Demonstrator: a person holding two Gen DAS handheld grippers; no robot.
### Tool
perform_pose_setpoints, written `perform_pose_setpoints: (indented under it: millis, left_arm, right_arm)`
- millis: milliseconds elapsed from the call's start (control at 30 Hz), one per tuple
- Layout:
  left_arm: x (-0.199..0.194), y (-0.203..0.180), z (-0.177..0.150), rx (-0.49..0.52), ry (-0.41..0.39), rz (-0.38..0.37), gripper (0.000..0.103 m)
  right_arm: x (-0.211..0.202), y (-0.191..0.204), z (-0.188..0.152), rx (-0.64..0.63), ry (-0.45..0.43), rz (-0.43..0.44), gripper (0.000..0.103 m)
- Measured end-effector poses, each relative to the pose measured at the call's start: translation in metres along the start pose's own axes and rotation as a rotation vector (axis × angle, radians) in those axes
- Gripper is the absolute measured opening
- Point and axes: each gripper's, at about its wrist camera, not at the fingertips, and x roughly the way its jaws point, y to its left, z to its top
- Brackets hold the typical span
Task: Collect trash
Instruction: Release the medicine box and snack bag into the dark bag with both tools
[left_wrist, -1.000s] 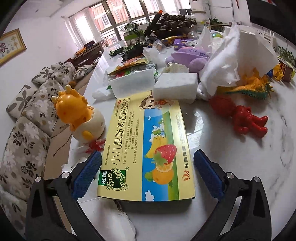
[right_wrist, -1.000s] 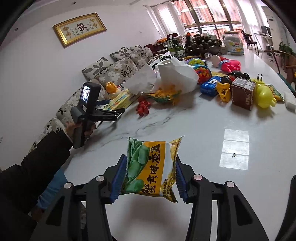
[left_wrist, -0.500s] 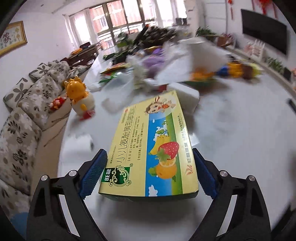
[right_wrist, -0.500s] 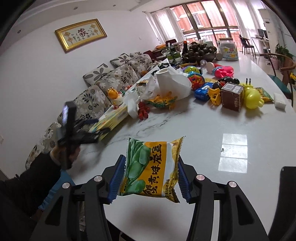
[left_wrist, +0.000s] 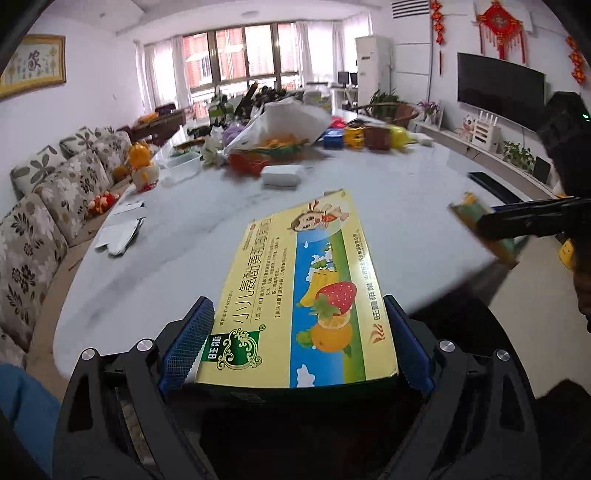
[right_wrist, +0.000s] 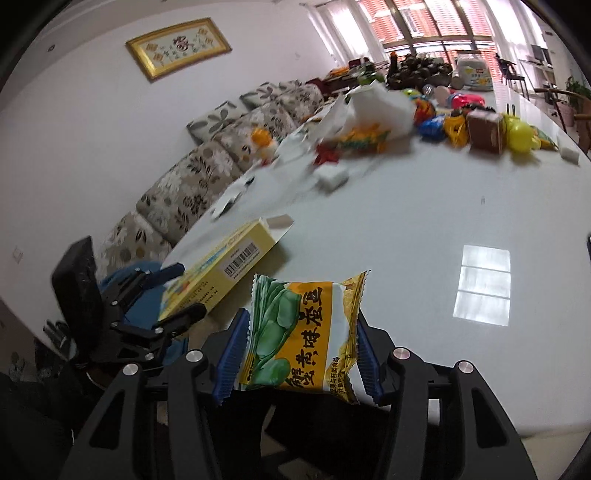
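My left hand-held gripper (left_wrist: 297, 347) is clamped on the yellow medicine box (left_wrist: 303, 291), blue pads pressing its two long sides near the end closest to me. The box's long axis runs straight out along my fingers, so most of it juts forward, lifted over the near part of the white table (left_wrist: 177, 266). My right hand-held gripper (right_wrist: 297, 354) is closed on the green-and-yellow snack packet (right_wrist: 306, 336), pinched by its side edges and standing roughly upright between the pads, above the table's near rim.

From the right wrist view the two loads sit near each other: the box lies just to the left of the packet, its far flap pointing toward the table's middle. I judge both pieces of trash are picked up and now need carrying to a bin, which I cannot see in either view.

The table's rounded near edge is close beneath both grippers, so pulling back toward me looks free. Ahead there is bare tabletop, then a white tissue pack (left_wrist: 282, 175), a clutter of toys (right_wrist: 480, 127) and a crumpled white bag (left_wrist: 291, 122) well apart from my hands. A floral sofa (left_wrist: 40, 206) lines the left side.
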Motion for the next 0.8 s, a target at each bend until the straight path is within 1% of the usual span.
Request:
perform_pose_setpoints:
  millis: [133, 233, 333, 400, 533, 633, 667, 700, 733, 767, 800]
  left_arm:
    - [-0.042, -0.023, -0.023, 0.032, -0.032, -0.018, 0.088]
    - [-0.076, -0.036, -0.035, 0.04, -0.044, -0.064, 0.088]
    - [-0.09, -0.047, -0.044, 0.055, -0.032, -0.089, 0.088]
    - [-0.089, -0.056, -0.053, 0.075, 0.004, -0.109, 0.088]
    - [-0.069, -0.064, -0.072, 0.089, 0.091, -0.12, 0.088]
    - [-0.031, -0.063, -0.085, 0.093, 0.17, -0.117, 0.088]
    - [-0.009, -0.062, -0.09, 0.098, 0.228, -0.13, 0.088]
    - [0.015, -0.061, -0.095, 0.099, 0.287, -0.163, 0.088]
    - [0.038, -0.056, -0.101, 0.073, 0.343, -0.192, 0.088]
    - [0.057, -0.052, -0.105, 0.044, 0.389, -0.221, 0.088]
    - [0.08, -0.048, -0.112, 0.01, 0.453, -0.273, 0.088]
  right_arm:
    - [-0.016, 0.016, -0.034, 0.017, 0.026, 0.033, 0.054]
    - [-0.025, 0.024, -0.056, 0.037, 0.042, 0.038, 0.054]
    - [-0.022, 0.029, -0.076, 0.049, 0.075, 0.027, 0.055]
    - [-0.01, 0.027, -0.091, 0.07, 0.114, 0.026, 0.055]
    - [0.025, 0.011, -0.112, 0.104, 0.192, 0.01, 0.055]
    - [0.063, -0.009, -0.124, 0.12, 0.263, -0.015, 0.055]
    - [0.078, -0.019, -0.128, 0.133, 0.297, -0.023, 0.055]
    - [0.089, -0.027, -0.131, 0.141, 0.323, -0.027, 0.055]
    - [0.098, -0.032, -0.133, 0.144, 0.343, -0.034, 0.057]
    - [0.108, -0.037, -0.135, 0.147, 0.373, -0.038, 0.066]
    - [0.119, -0.044, -0.138, 0.155, 0.409, -0.035, 0.071]
